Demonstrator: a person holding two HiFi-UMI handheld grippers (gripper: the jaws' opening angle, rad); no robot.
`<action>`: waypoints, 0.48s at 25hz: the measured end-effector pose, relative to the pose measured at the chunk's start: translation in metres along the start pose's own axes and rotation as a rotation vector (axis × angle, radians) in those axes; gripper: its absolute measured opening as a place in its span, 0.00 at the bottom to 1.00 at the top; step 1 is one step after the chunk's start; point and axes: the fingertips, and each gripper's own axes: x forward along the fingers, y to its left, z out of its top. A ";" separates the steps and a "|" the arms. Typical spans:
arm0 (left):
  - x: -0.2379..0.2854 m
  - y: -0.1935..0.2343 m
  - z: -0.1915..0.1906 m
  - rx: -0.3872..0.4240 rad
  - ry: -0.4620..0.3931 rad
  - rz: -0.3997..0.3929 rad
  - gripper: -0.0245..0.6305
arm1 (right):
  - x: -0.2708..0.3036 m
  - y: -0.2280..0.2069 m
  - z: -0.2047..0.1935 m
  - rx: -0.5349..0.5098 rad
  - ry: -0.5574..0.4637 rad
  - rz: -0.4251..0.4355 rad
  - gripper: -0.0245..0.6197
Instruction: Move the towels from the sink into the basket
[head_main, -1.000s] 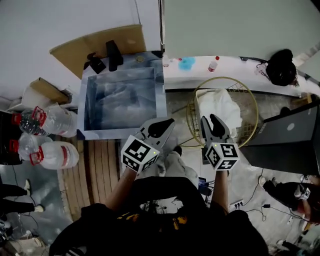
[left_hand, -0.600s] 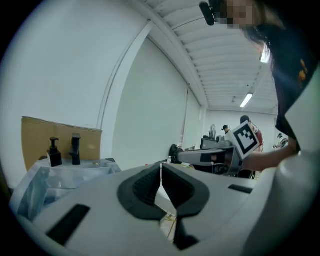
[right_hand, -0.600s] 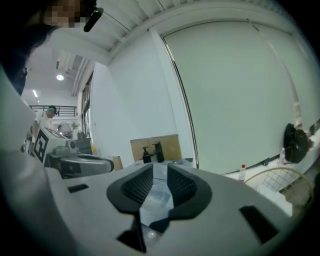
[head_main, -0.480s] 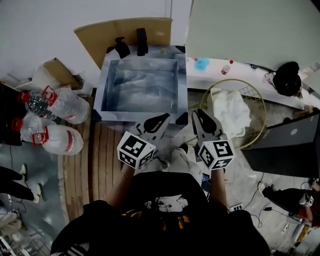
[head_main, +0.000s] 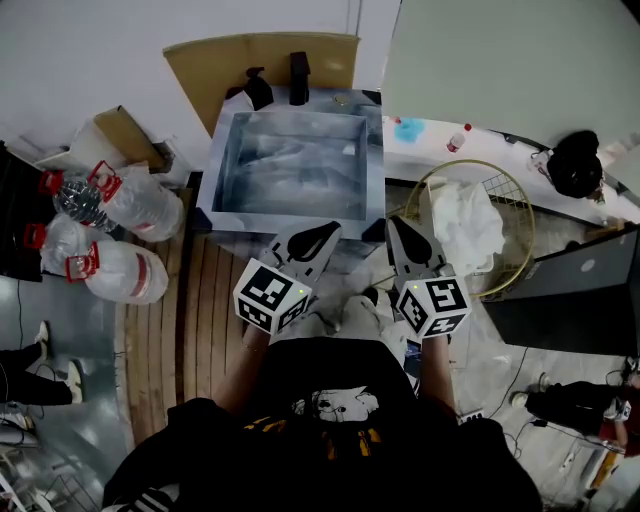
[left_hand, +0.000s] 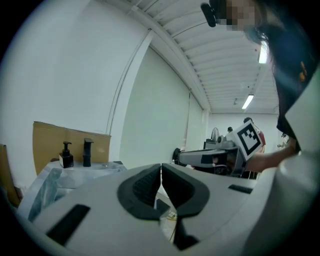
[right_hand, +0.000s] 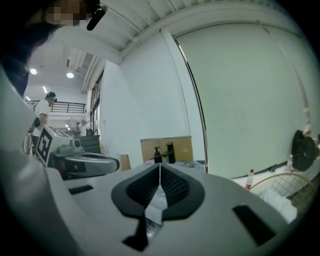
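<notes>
Your left gripper (left_hand: 161, 176) is fully closed. Its two black pads meet along a thin line with nothing caught between them. Your right gripper (right_hand: 159, 177) has just been closing, and its pads now press together as well, with nothing in their grasp.

From the head view, you hold both grippers side by side in front of your body. Their tips point toward the near rim of the steel sink (head_main: 270, 220). The left one sits over that near rim, and the right one lies just off the sink's near right corner, between the sink and the gold wire basket (head_main: 503, 195).

A white towel (head_main: 462, 225) lies crumpled inside the basket, piled against the side nearest the sink. The basket stands on the floor to the right of the sink, close beside it.

The sink's basin shows pale, creased shapes, and you cannot tell from above whether these are towels.

A black faucet (head_main: 299, 78) and a dark soap dispenser (head_main: 258, 92) stand on the far rim of the sink, with a sheet of cardboard (head_main: 230, 62) propped against the wall behind them. Large water bottles (head_main: 120, 205) with red handles lie on the floor to the left of the sink.
</notes>
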 end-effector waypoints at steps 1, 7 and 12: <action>0.000 -0.001 0.000 0.002 -0.001 -0.003 0.05 | -0.001 0.000 0.000 -0.003 0.000 -0.002 0.05; -0.003 -0.005 0.002 0.012 -0.006 -0.015 0.05 | -0.005 -0.002 0.000 -0.009 -0.005 -0.021 0.05; -0.004 -0.006 0.001 0.013 -0.010 -0.024 0.05 | -0.008 0.000 -0.001 -0.020 -0.004 -0.026 0.05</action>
